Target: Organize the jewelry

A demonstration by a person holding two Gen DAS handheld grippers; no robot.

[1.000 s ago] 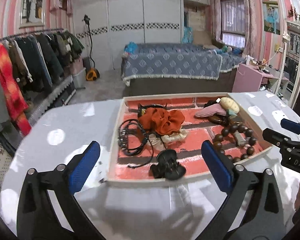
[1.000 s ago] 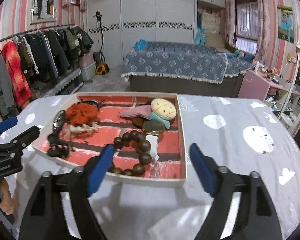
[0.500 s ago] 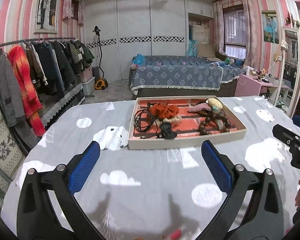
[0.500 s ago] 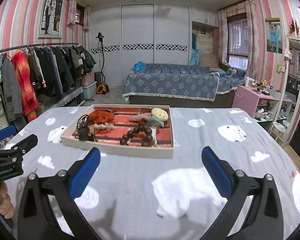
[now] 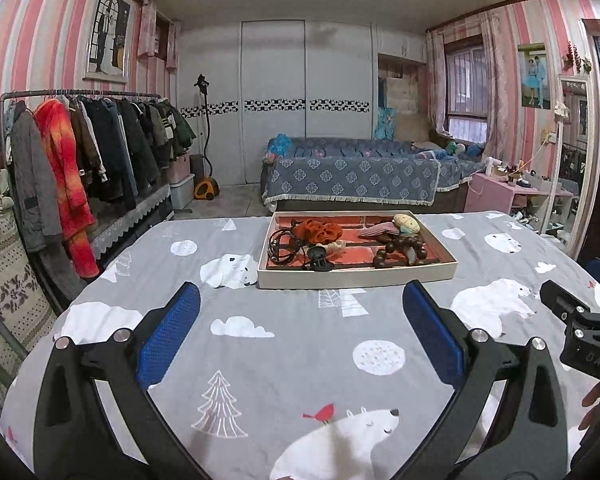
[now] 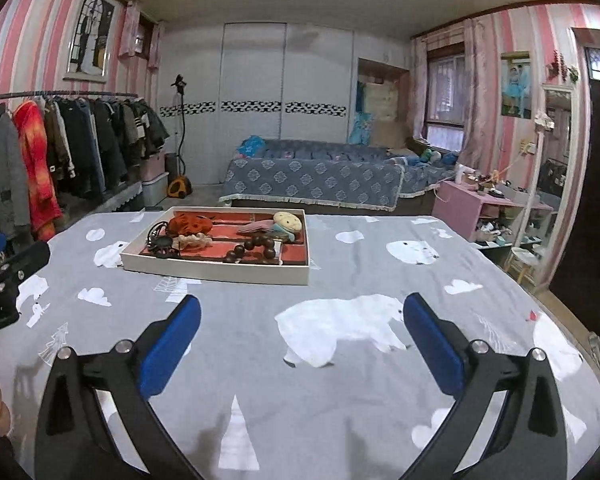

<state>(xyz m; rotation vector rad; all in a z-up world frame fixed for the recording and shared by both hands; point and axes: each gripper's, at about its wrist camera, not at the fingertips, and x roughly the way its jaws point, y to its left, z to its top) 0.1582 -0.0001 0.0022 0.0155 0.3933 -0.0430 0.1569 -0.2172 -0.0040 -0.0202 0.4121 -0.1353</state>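
Both black blue-padded grippers, left [image 5: 300, 332] and right [image 6: 300, 336], were released, empty, well short of far white rectangular jewelry tray [image 5: 356, 278].

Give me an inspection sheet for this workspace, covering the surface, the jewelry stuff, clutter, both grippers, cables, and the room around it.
Surface: table under a grey polar-bear cloth, bare apart from the tray.
Job's things: shallow tray holding an orange scrunchie, black cords, a black hair claw, a brown bead bracelet and a small plush piece.
Clutter: nothing seen on the cloth outside the tray.
Grippers: left gripper open, empty, short of the tray; right gripper open, empty.
Cables: nothing seen on the table.
Surroundings: clothes rack, bed, pink side table.
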